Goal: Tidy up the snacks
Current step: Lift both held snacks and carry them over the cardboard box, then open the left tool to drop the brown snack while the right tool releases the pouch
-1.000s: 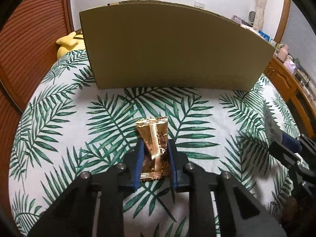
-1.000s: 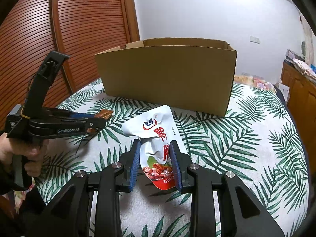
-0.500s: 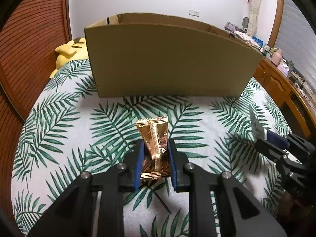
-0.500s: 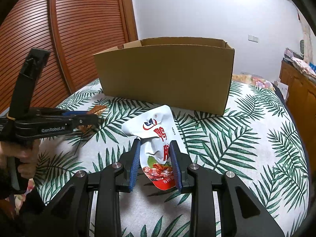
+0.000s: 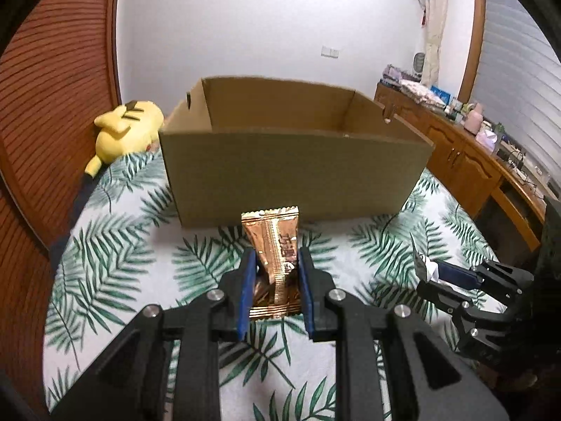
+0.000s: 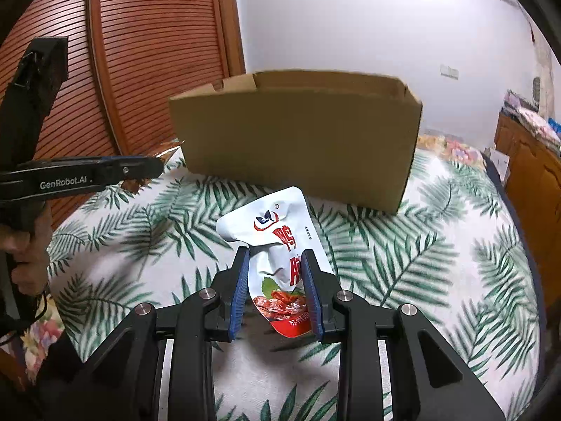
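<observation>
Snack packets in transit: left gripper (image 5: 274,263) clamps a gold wrapper (image 5: 275,245), right gripper (image 6: 275,263) a white pouch (image 6: 277,238). Next, judged: carry each over the cardboard box (image 5: 294,161) rim and release.

Foil, cardboard, cloth and wood

Shiny crinkled gold wrapper (image 5: 273,245); glossy white plastic pouch (image 6: 280,245); matt brown cardboard box (image 5: 294,175); soft leaf-print cloth cover (image 5: 115,263); ribbed wooden doors (image 6: 157,52); plush yellow toy (image 5: 122,126).

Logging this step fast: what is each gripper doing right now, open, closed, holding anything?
Left gripper: closed on the gold snack packet.
Right gripper: closed on the white and red snack pouch.
</observation>
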`<state>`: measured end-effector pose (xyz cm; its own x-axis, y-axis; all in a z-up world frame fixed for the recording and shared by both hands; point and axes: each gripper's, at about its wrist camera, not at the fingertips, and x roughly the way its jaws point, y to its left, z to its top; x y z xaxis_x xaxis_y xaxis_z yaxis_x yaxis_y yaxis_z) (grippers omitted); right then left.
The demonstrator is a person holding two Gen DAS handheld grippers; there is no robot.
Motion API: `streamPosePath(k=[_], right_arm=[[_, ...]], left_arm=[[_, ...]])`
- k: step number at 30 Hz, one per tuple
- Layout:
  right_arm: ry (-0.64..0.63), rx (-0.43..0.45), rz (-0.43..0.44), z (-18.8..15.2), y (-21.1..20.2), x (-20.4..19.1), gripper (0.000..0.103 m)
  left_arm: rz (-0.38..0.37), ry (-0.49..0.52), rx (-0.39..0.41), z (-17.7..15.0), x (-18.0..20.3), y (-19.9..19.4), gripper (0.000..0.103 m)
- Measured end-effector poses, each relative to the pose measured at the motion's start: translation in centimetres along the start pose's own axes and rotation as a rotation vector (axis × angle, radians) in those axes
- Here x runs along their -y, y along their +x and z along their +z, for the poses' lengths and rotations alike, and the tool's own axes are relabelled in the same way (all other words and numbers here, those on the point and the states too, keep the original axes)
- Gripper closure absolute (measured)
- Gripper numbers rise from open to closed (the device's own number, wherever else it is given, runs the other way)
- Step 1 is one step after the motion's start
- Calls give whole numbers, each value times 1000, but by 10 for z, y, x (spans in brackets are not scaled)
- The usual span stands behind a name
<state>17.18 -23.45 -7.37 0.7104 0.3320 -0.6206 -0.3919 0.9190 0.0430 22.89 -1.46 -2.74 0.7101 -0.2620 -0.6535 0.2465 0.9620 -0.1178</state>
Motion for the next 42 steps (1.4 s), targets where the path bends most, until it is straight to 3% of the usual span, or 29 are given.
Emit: streamPosePath(k=[8, 18, 31, 42], right_arm=[[-54, 58, -7, 49, -24, -5, 74], [-102, 92, -36, 92, -18, -2, 74], [-85, 88, -34, 124, 23, 23, 74], [-32, 73, -3, 138, 68, 46, 74]], left_arm=[[-18, 25, 71, 37, -3, -20, 83], [-26, 96, 103, 77, 4, -17, 83], [-39, 132, 94, 126, 4, 31, 83], [-33, 152, 33, 141, -7, 82, 83]])
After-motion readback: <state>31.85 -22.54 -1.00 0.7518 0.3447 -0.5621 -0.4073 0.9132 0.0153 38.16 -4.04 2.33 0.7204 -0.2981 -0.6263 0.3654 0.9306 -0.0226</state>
